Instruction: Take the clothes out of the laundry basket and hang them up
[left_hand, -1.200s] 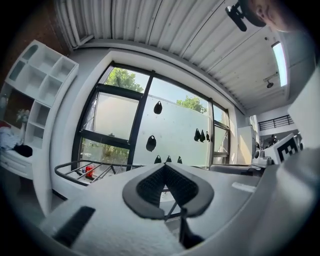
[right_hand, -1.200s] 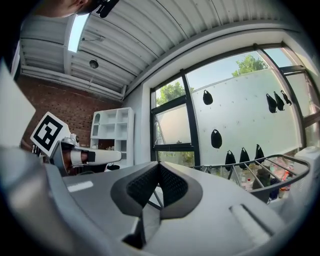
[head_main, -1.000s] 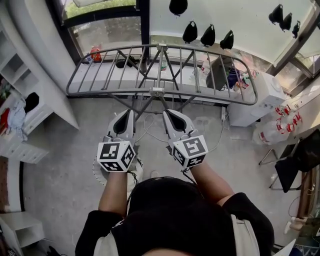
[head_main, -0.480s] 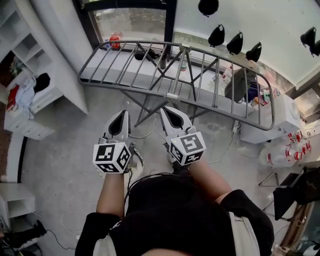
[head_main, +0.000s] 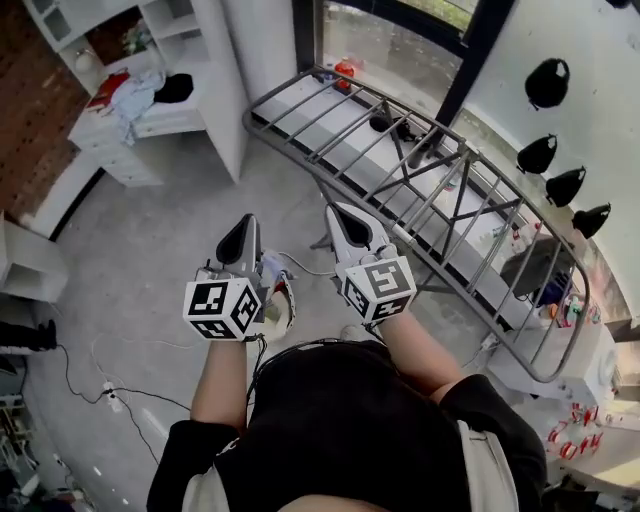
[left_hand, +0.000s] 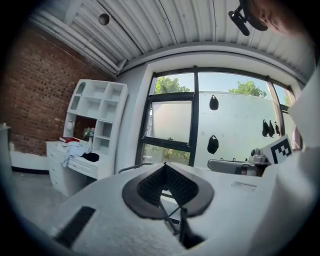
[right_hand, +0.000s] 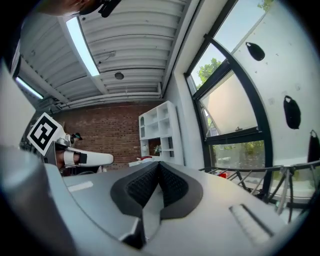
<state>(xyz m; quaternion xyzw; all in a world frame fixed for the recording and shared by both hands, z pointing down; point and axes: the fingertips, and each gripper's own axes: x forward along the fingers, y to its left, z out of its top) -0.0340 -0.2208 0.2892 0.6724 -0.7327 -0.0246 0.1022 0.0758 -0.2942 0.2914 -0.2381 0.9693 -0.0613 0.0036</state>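
My left gripper (head_main: 243, 224) and right gripper (head_main: 339, 213) are held side by side in front of the person, pointing roughly level, both shut with nothing between the pads. The left gripper view shows its jaws (left_hand: 165, 168) closed, and the right gripper view shows the same (right_hand: 159, 168). The grey metal drying rack (head_main: 430, 190) stands bare to the right of the right gripper. A white perforated rim (head_main: 283, 303), perhaps the basket, peeks out below the left gripper, mostly hidden. Loose clothes (head_main: 128, 95) lie on a white desk at the far left.
White shelving (head_main: 190, 30) stands beside the desk, against a brick wall (head_main: 40, 110). Black items (head_main: 547, 82) hang on the white wall behind the rack. Cables and a power strip (head_main: 108, 392) lie on the grey floor at the left. Bottles (head_main: 575, 430) stand at lower right.
The head view has swung left: the rack slid from straight ahead to the right, and the desk with clothes came into view. Both grippers stayed shut and moved left together.
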